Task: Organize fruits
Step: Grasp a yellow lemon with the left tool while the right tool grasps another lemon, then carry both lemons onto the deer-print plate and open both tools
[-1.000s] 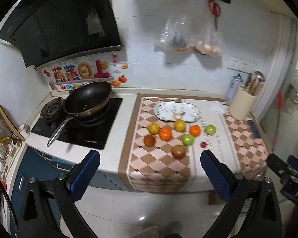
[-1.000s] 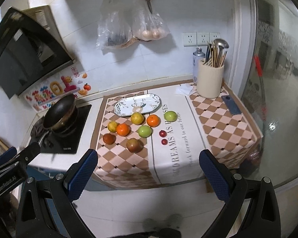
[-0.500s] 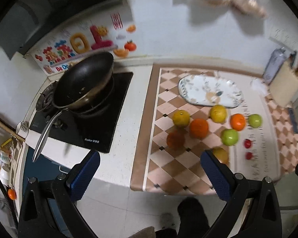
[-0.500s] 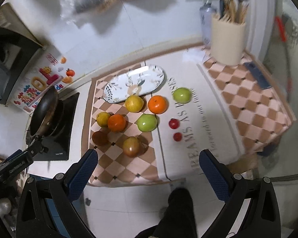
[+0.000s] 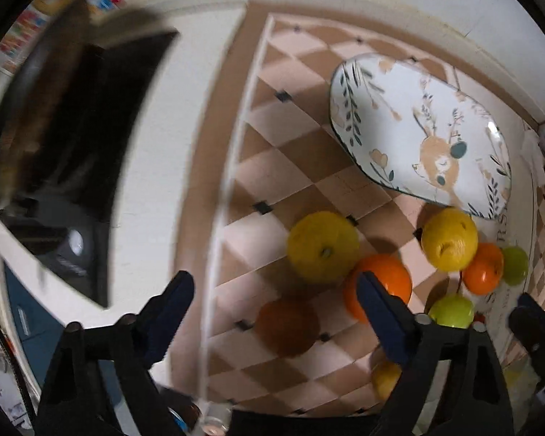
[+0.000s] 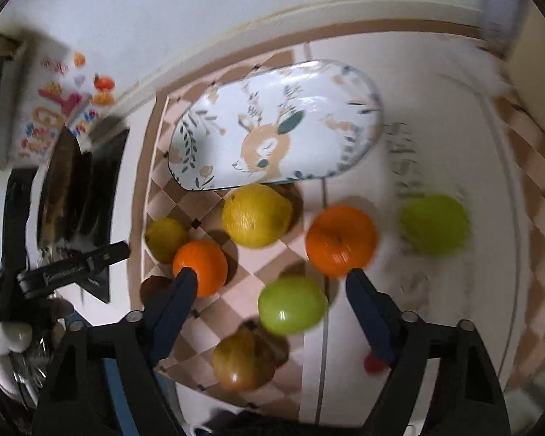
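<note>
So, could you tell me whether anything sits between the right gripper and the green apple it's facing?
Nothing visible does: the green apple lies on the cloth, framed between the open jaws of the right gripper, with only bare checked cloth before it.

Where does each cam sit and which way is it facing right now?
Left wrist: on the left gripper, angled down at the brown fruit and the checkered cloth's left part; its own open blue fingers show, the right gripper at the edge.
Right wrist: on the right gripper, angled down over the green apple; own open fingers, the left gripper beside.
Shared: deer plate, the fruit cluster.
</note>
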`<state>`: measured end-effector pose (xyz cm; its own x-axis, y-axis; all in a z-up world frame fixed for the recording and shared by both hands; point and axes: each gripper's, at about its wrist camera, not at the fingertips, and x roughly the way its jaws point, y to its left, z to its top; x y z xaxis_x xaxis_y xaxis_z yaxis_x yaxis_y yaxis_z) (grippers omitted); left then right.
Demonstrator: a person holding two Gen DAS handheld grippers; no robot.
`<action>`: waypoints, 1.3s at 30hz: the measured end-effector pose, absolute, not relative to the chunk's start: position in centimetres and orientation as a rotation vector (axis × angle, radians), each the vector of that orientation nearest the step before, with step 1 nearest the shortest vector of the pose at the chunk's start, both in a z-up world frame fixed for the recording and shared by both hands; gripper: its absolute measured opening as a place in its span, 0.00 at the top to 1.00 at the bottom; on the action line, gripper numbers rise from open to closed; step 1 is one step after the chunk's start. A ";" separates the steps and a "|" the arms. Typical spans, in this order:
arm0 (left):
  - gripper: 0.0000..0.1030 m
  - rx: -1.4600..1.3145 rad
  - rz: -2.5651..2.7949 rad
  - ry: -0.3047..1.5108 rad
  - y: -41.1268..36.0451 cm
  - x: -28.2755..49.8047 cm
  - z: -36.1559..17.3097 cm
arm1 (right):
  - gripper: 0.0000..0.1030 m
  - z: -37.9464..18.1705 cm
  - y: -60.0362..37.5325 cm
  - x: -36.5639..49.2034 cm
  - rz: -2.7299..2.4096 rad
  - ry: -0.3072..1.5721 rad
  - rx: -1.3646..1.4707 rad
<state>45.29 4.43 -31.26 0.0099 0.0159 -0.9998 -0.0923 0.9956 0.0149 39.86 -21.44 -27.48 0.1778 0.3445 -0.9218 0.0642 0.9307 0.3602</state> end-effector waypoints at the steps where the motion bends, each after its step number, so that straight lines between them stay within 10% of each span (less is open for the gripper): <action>1: 0.19 -0.069 0.080 1.578 4.2 45.9 -32.1 | 0.23 -28.1 -21.0 40.6 0.217 1.402 0.339; 25: 0.45 -0.052 -0.016 1.689 2.6 48.2 -38.0 | 0.31 -35.7 -14.2 47.6 0.268 1.620 0.108; 39: 0.46 -0.004 -0.077 1.527 -0.9 48.8 -29.0 | 0.33 -31.3 -16.4 46.6 0.301 1.500 0.196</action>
